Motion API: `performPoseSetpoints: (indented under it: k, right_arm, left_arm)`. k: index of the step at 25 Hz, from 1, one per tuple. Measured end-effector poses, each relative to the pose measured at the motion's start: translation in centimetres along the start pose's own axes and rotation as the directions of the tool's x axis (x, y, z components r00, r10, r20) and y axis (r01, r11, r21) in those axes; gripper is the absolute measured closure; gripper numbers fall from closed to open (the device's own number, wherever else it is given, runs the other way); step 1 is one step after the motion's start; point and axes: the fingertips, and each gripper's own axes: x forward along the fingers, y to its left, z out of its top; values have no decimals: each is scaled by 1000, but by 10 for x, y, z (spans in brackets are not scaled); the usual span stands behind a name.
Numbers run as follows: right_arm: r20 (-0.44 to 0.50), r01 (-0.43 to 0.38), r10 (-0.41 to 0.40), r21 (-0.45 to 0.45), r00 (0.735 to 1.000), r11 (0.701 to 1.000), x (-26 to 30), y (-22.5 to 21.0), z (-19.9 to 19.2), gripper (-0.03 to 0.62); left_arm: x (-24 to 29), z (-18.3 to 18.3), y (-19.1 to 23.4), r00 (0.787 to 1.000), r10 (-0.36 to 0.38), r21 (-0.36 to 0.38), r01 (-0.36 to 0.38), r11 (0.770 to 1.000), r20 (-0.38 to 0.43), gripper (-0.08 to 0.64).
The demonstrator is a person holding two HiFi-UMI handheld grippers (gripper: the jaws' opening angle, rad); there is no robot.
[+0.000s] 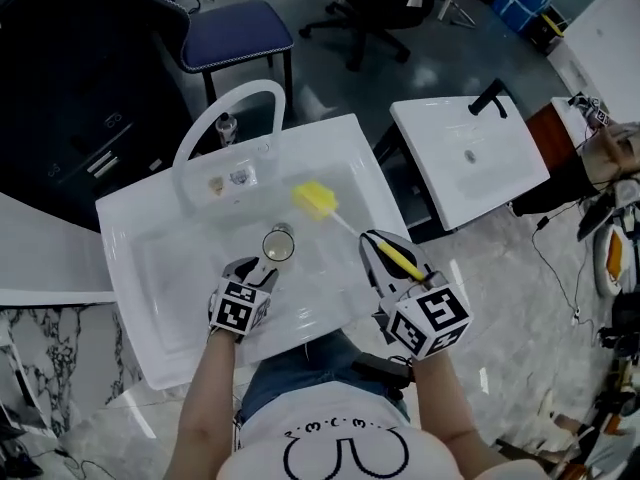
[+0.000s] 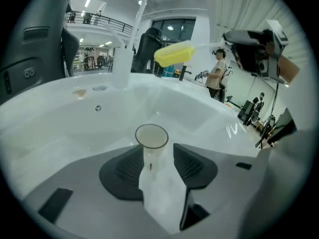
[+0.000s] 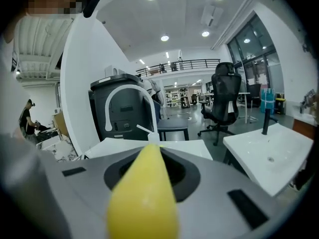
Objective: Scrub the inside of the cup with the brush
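A clear cup [image 1: 279, 243] stands with its mouth up in the white sink [image 1: 130, 298]. My left gripper [image 1: 266, 267] reaches it from the near side. In the left gripper view the cup [image 2: 151, 142] fills the gap between the two dark pads [image 2: 124, 168], which lie against its sides. My right gripper [image 1: 386, 258] is shut on the yellow handle [image 3: 144, 193] of the brush. The thin stem runs up and left to the yellow sponge head [image 1: 315, 200], which hovers above the basin behind and right of the cup. That head [image 2: 174, 53] is clear of the cup's mouth.
A white arched faucet [image 1: 225, 108] rises at the sink's far left, with a drain [image 2: 98, 108] in the basin floor. A second white basin [image 1: 470, 158] stands to the right, and a blue chair [image 1: 235, 28] is behind. The person's body is at the near edge.
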Motion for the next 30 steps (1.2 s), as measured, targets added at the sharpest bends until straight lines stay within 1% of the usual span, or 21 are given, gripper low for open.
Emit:
performPoseSetpoints:
  k: [2,4,8,10,11,12,13,14,18,21,23,26,28,30]
  right_arm:
    - [-27,-41,41,-3,999,999,9,-3,-2,549]
    - [-61,-91,90,-12,994,996,17,-5,-3,549]
    - [-132,-197,190,-40,973,980,30,-8,-3,549]
    - [-152,-229,220,-47,964,972,36,-12,-2,549]
    - [-159,-240,230,-51,960,969,38,-13,-2,549]
    - [-165,-250,238,-56,957,967,40,-14,-2,549]
    - [-173,-262,248,-63,953,963,41,-14,-3,549]
    - [-183,-275,259,-69,948,959,41,-14,-4,549]
    - [-241,-341,318,-62,917,938,43,-14,-12,549]
    - [-296,-376,353,-20,887,927,47,-14,-18,549]
    - [-344,-393,375,18,861,919,51,-16,-23,549]
    - [-400,-427,419,75,815,901,58,-12,-32,549]
    - [-435,-440,431,88,790,894,66,-8,-41,549]
    - [-479,-444,424,78,769,893,75,-3,-55,549]
  left_arm:
    - [12,-10,0,998,6,29,-4,1000,-61,374]
    - [23,-17,2,993,18,41,-14,999,-115,374]
    - [39,-29,5,973,51,61,-38,997,-223,374]
    - [47,-33,7,964,55,76,-37,996,-259,374]
    - [50,-33,9,962,61,78,-42,996,-266,376]
    - [51,-33,12,961,75,81,-55,995,-266,416]
    - [52,-33,15,961,90,83,-71,994,-261,471]
    - [51,-32,17,962,102,83,-83,993,-253,485]
    - [49,-21,14,973,90,67,-77,995,-213,489]
    - [47,-19,13,972,101,125,-76,989,-212,491]
    - [45,-20,11,971,106,150,-75,986,-214,491]
    - [43,-20,9,971,100,163,-64,984,-217,491]
    - [43,-21,9,971,92,162,-56,985,-222,491]
    - [42,-22,10,971,85,152,-51,987,-226,491]
